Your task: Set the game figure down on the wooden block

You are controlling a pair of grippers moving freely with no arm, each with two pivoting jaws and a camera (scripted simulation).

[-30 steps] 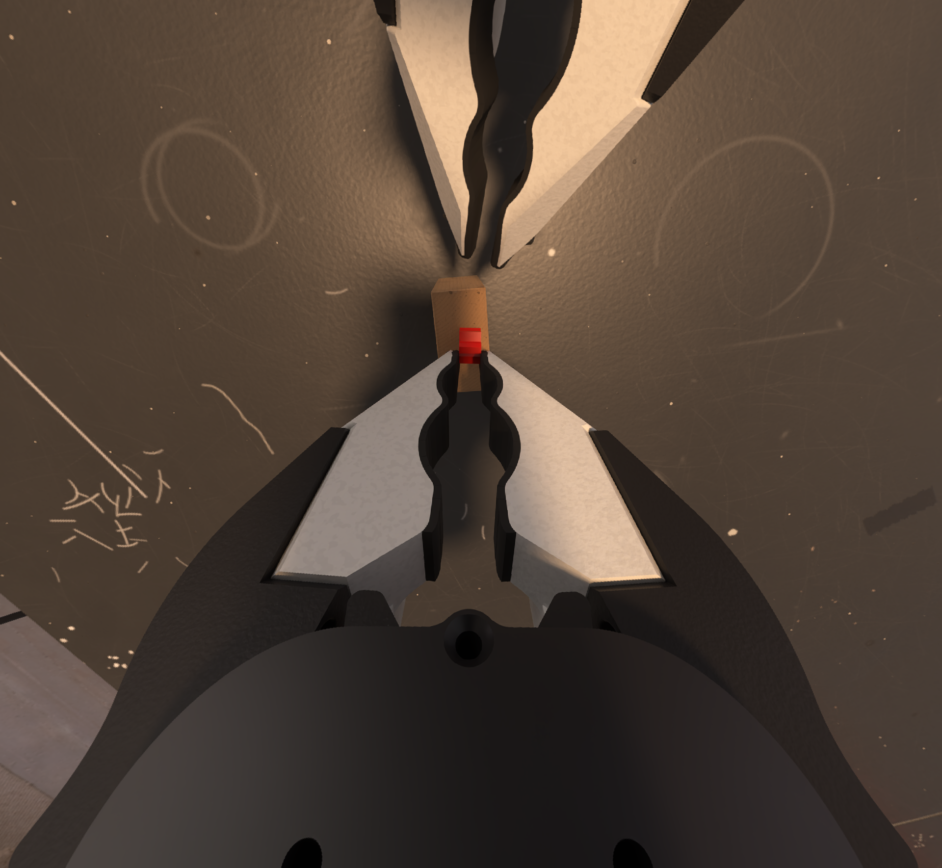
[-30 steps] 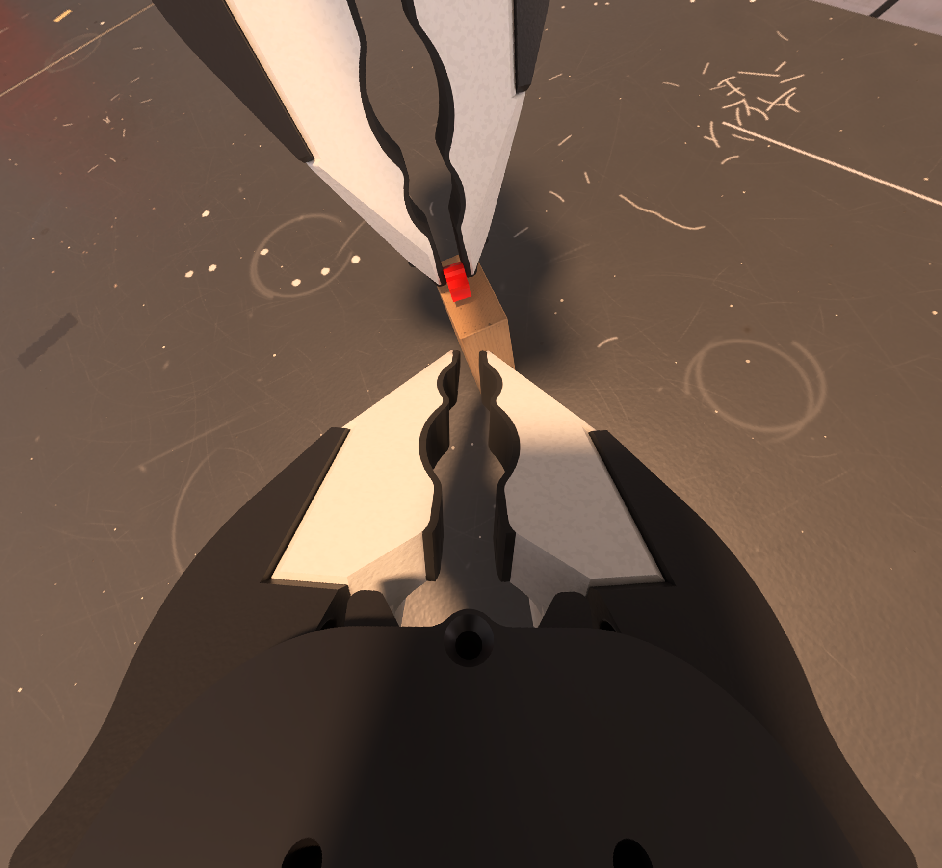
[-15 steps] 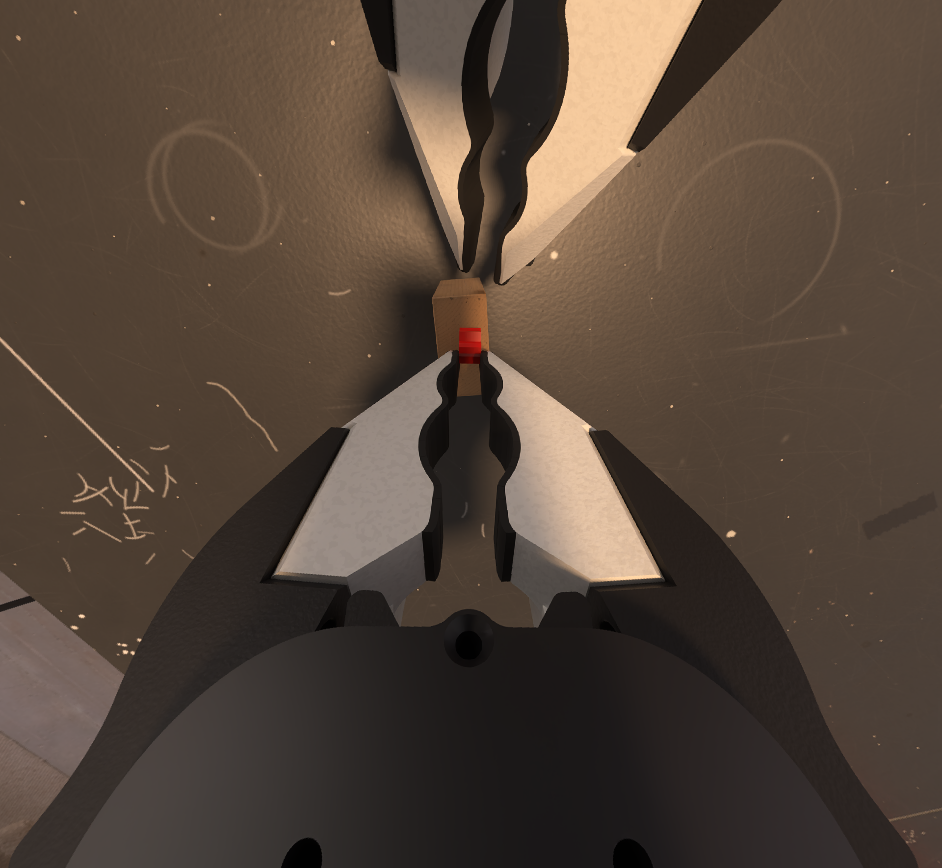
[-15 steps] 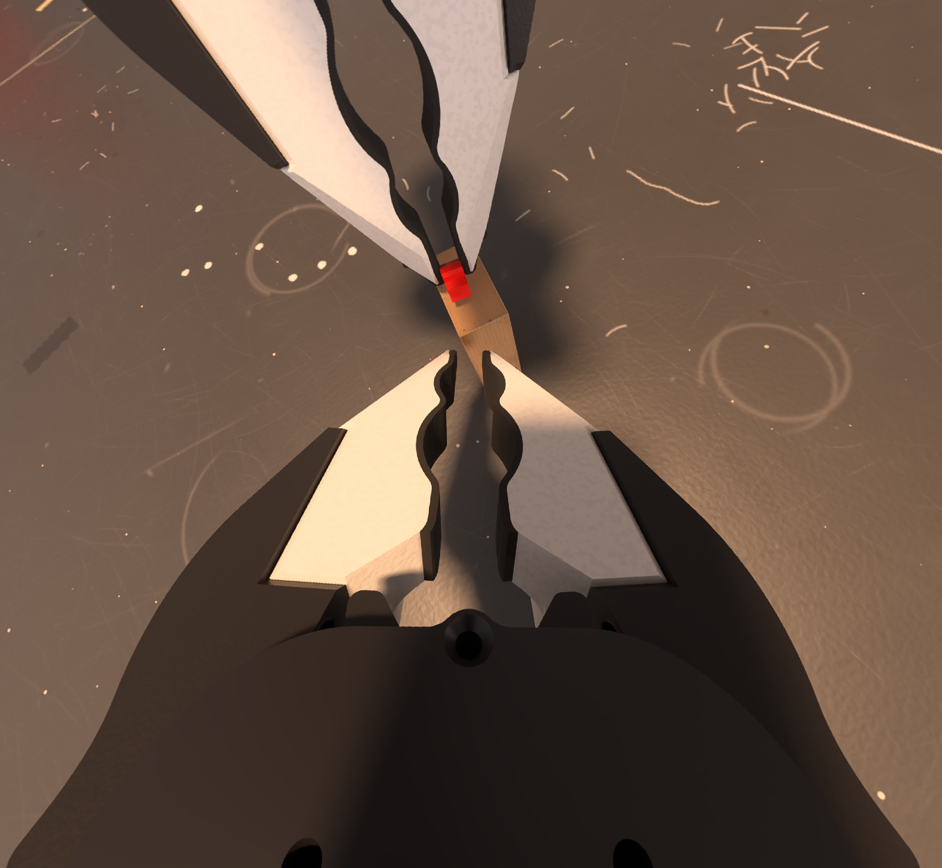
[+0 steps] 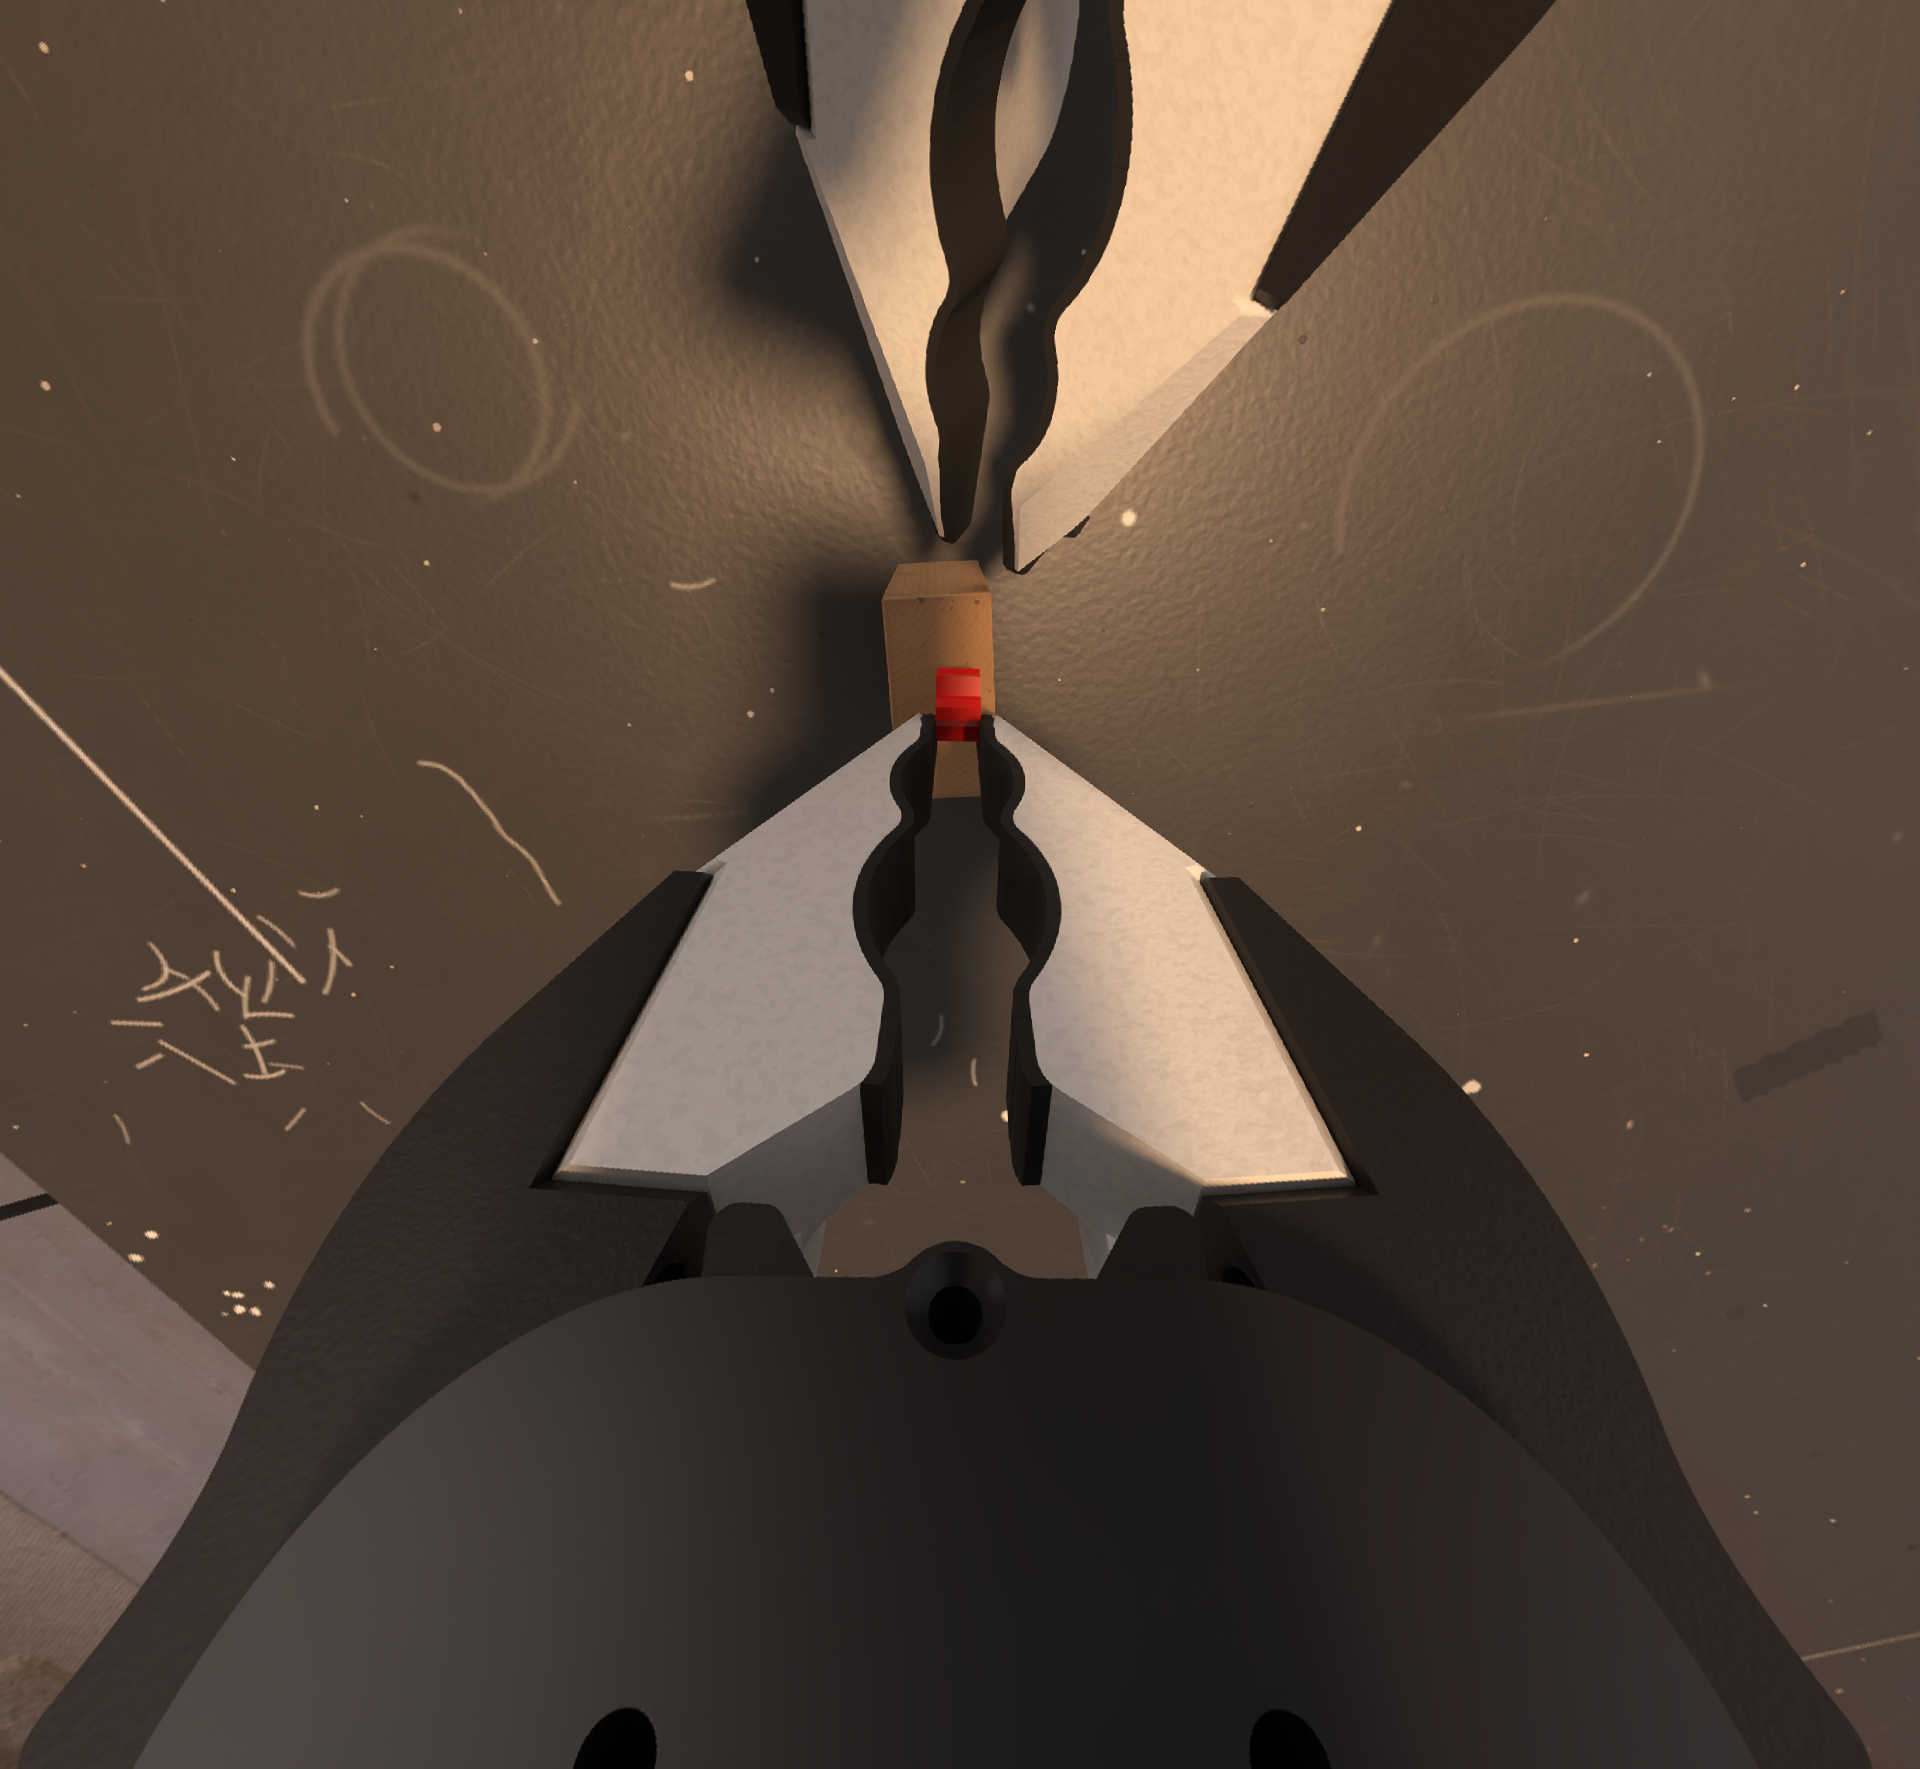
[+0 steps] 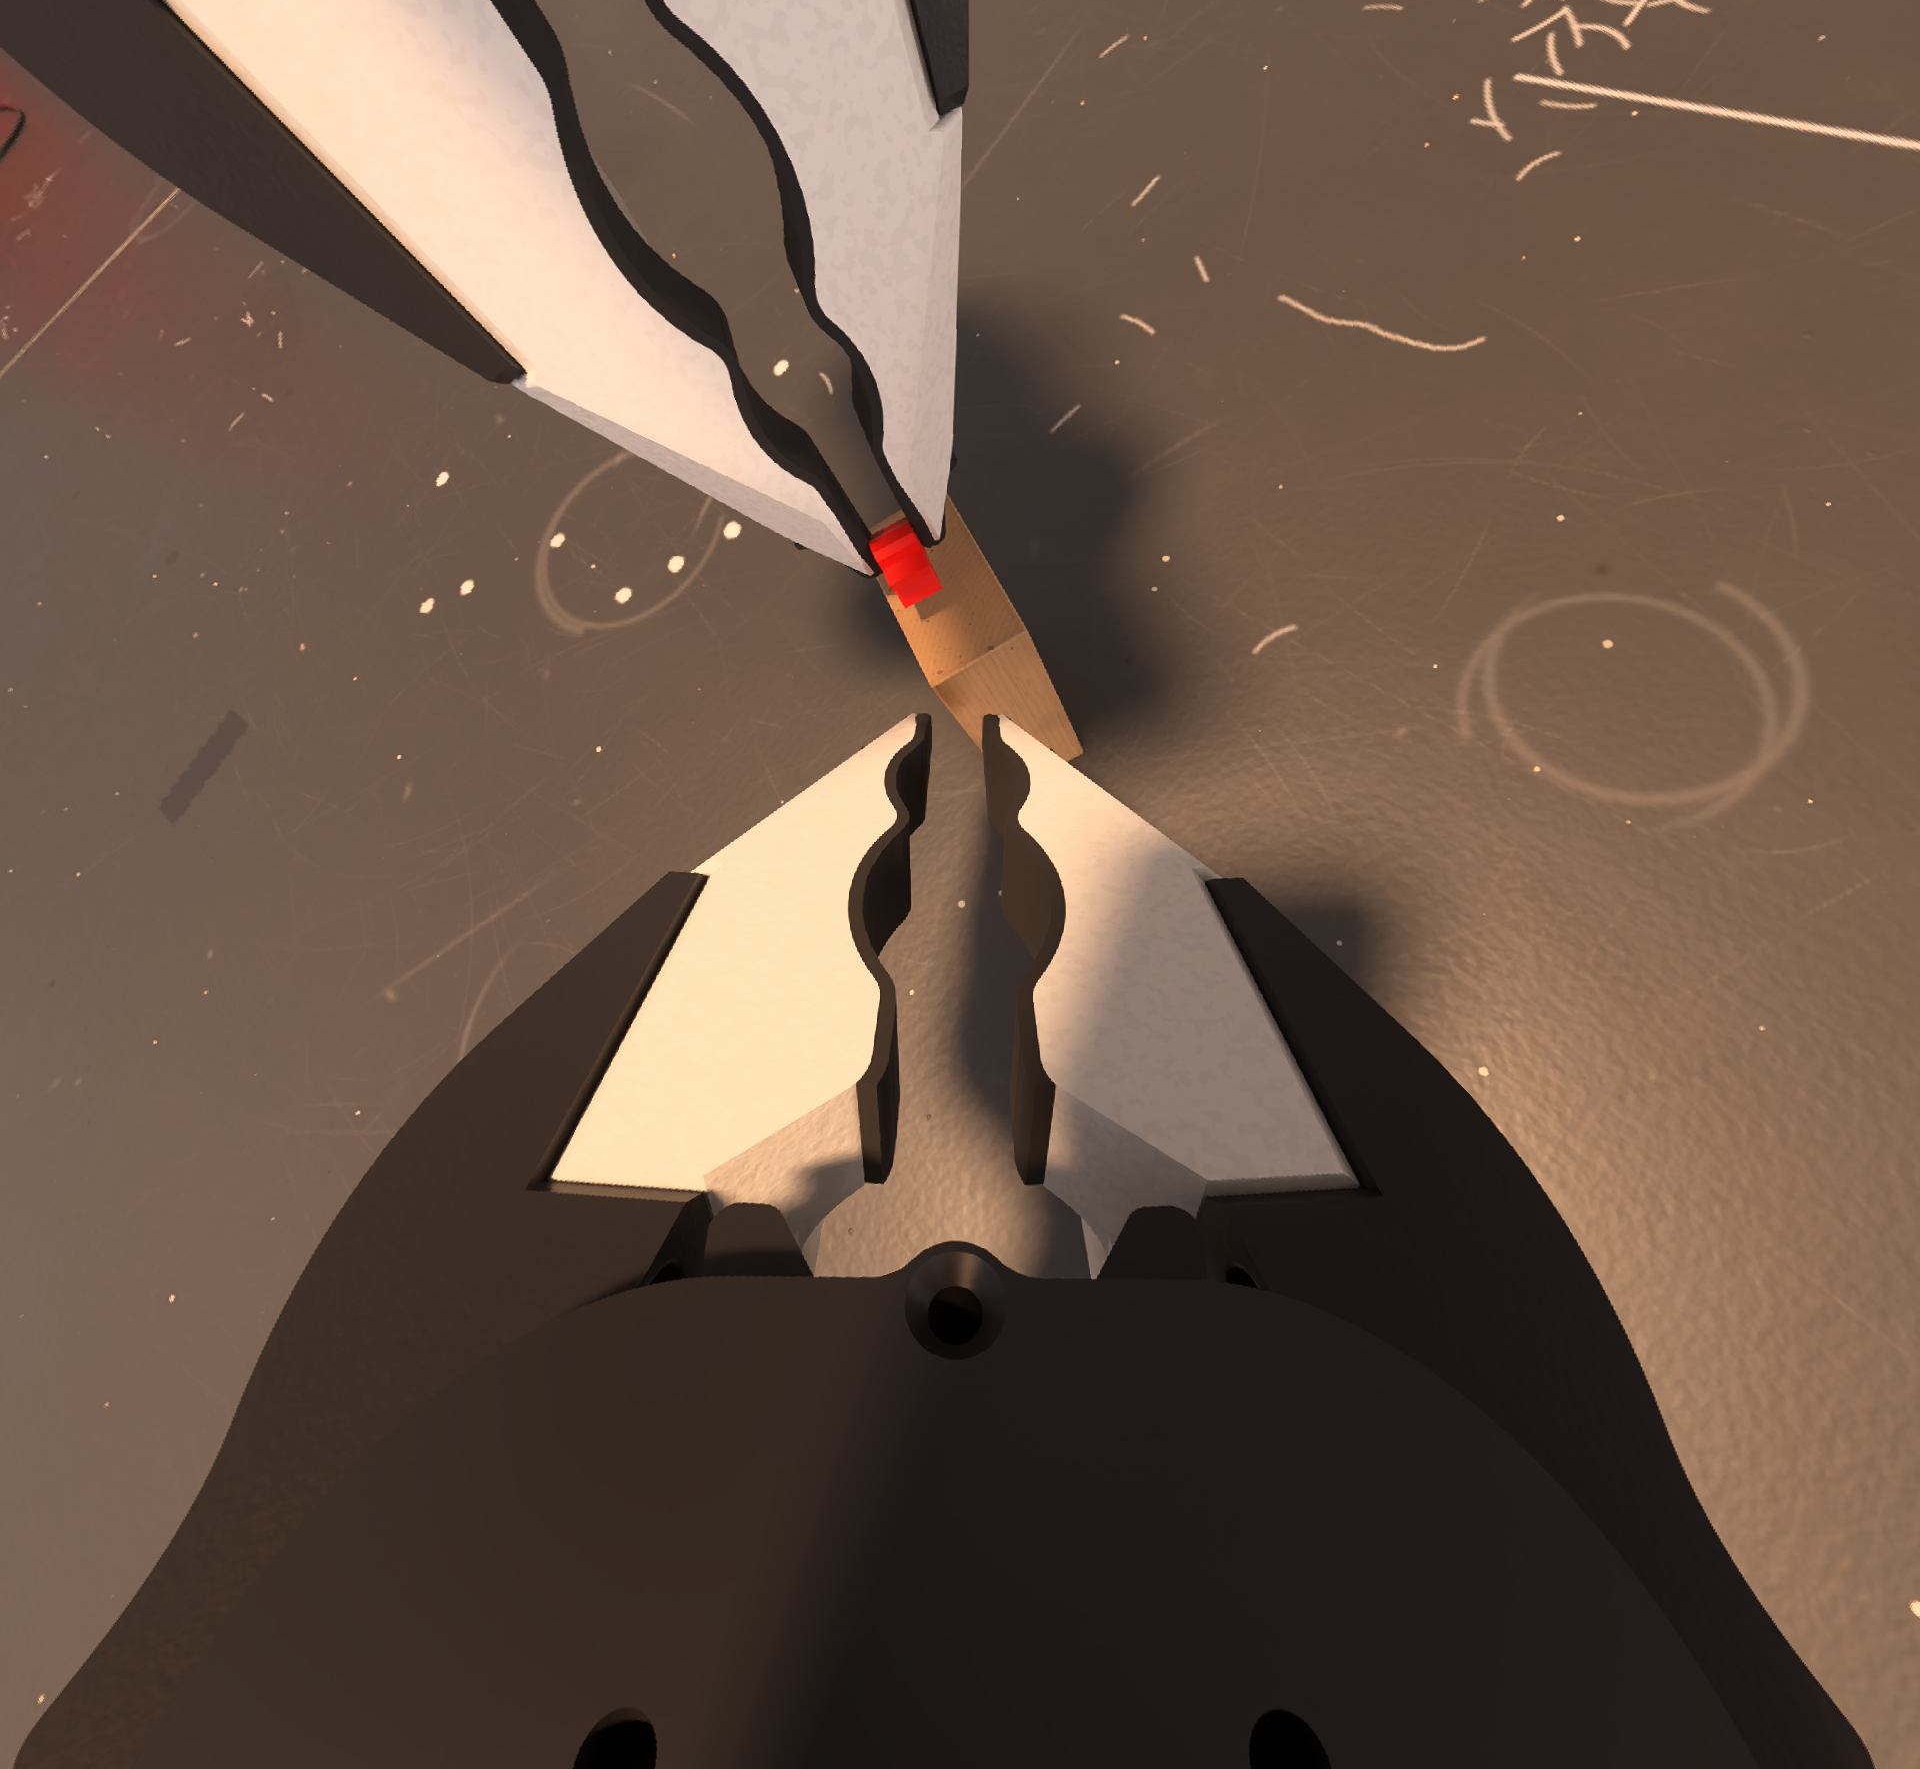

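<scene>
Holding the red game figure [image 5: 957, 696] between narrowly set tips, the left gripper [image 5: 956, 727] is keeping it over the near end of the wooden block [image 5: 935, 623], at the centre of the left wrist view. Over the last second little is changing there. The block is showing slightly more of its far end, and the figure is staying at the same spot on it.

In the right wrist view the left gripper is now looming larger in the upper left, and the figure is sitting on or just above the block's top, with a small shadow right under it. I am judging that the placement is nearly done and only the release is left.

The right gripper [image 6: 956, 732] is hovering with a narrow gap and nothing between its tips, and the block's end is lying just beyond its right finger.

No brand, label or readable writing is showing. Only pale rings and scratches are marking the dark table [image 5: 416, 680].
</scene>
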